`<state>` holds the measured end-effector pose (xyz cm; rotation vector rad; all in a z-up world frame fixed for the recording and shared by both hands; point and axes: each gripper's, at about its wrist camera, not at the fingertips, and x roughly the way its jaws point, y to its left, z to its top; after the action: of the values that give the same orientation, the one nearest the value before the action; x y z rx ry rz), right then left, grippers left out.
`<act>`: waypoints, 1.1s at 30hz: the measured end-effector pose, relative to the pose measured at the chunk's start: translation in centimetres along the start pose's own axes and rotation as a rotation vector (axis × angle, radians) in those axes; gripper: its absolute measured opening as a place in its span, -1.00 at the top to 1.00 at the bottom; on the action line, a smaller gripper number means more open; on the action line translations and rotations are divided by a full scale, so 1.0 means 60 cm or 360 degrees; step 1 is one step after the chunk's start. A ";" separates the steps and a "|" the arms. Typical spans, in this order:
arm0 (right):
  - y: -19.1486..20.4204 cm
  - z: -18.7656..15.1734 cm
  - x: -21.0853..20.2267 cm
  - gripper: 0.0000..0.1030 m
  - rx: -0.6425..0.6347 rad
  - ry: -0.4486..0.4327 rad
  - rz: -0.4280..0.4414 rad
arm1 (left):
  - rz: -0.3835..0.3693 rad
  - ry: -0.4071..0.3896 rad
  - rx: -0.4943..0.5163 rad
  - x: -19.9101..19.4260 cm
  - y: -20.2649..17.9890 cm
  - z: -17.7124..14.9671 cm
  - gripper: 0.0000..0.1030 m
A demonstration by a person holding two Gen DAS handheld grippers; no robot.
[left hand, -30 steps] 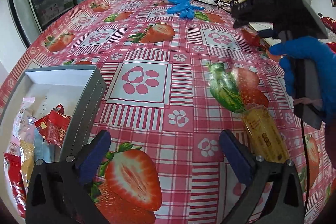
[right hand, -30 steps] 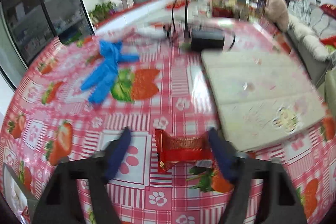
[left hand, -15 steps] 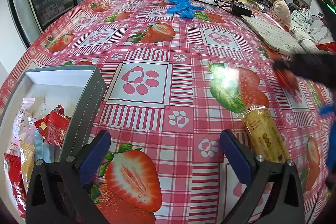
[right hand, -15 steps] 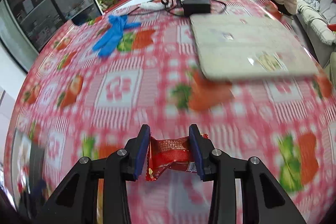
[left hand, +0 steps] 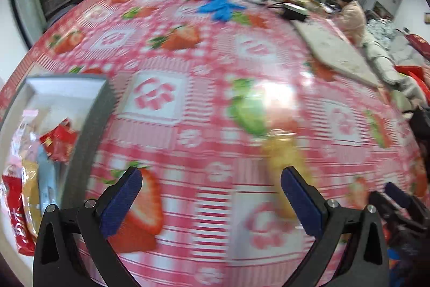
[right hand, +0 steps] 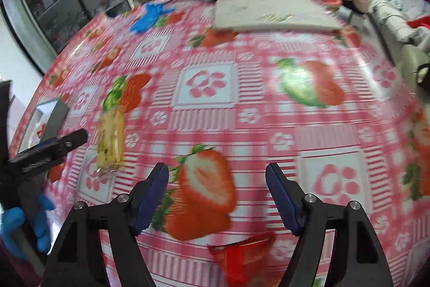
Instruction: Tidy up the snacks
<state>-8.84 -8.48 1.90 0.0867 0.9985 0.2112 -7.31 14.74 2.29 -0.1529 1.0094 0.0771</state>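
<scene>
The right tongs [right hand: 217, 194] have just opened, dropping the red foil snack packet [right hand: 243, 256] onto the table [right hand: 268, 125], not into the grey box [left hand: 88, 125]. The left tongs [left hand: 211, 202] hang open, empty, near the yellow wrapped snack [left hand: 285, 168].

My right gripper [right hand: 217, 192] had the red snack packet [right hand: 243, 254] pinched half a second ago. Its jaws have just been opening, and the packet is now loose below them, clear of the pads. Right gripper swept across the surface [right hand: 209, 125] toward the left gripper [left hand: 211, 202].
</scene>
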 end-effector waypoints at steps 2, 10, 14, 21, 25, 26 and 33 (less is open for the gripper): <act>-0.008 0.002 -0.003 -0.47 0.0038 0.0001 0.0012 | 0.0033 0.0030 0.0073 0.006 -0.034 0.005 -1.00; -0.050 -0.016 -0.029 -0.47 0.0140 -0.0035 -0.0031 | 0.0151 0.0154 0.0047 0.066 -0.081 0.005 -1.00; -0.070 -0.024 -0.030 -0.47 0.0203 -0.0003 -0.0023 | 0.0126 0.0075 0.0085 0.061 -0.080 -0.006 -0.77; -0.041 -0.042 -0.031 -0.47 0.0130 0.0006 -0.0030 | 0.0069 0.0033 0.0188 0.019 -0.062 -0.027 -0.03; -0.025 -0.070 -0.040 -0.47 0.0070 0.0023 -0.0054 | 0.0079 0.0040 0.0181 0.014 -0.050 -0.035 -0.53; -0.021 -0.077 -0.038 -0.48 0.0047 0.0038 -0.0069 | 0.0090 0.0051 0.0175 0.017 -0.050 -0.034 -0.61; 0.012 -0.096 -0.037 0.15 -0.0103 -0.0049 -0.0163 | 0.0077 -0.0045 0.0182 0.025 -0.052 -0.033 -0.63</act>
<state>-14.98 -8.42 0.74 -0.0202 0.9617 0.1483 -7.76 11.31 0.29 -0.0227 0.9867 0.0653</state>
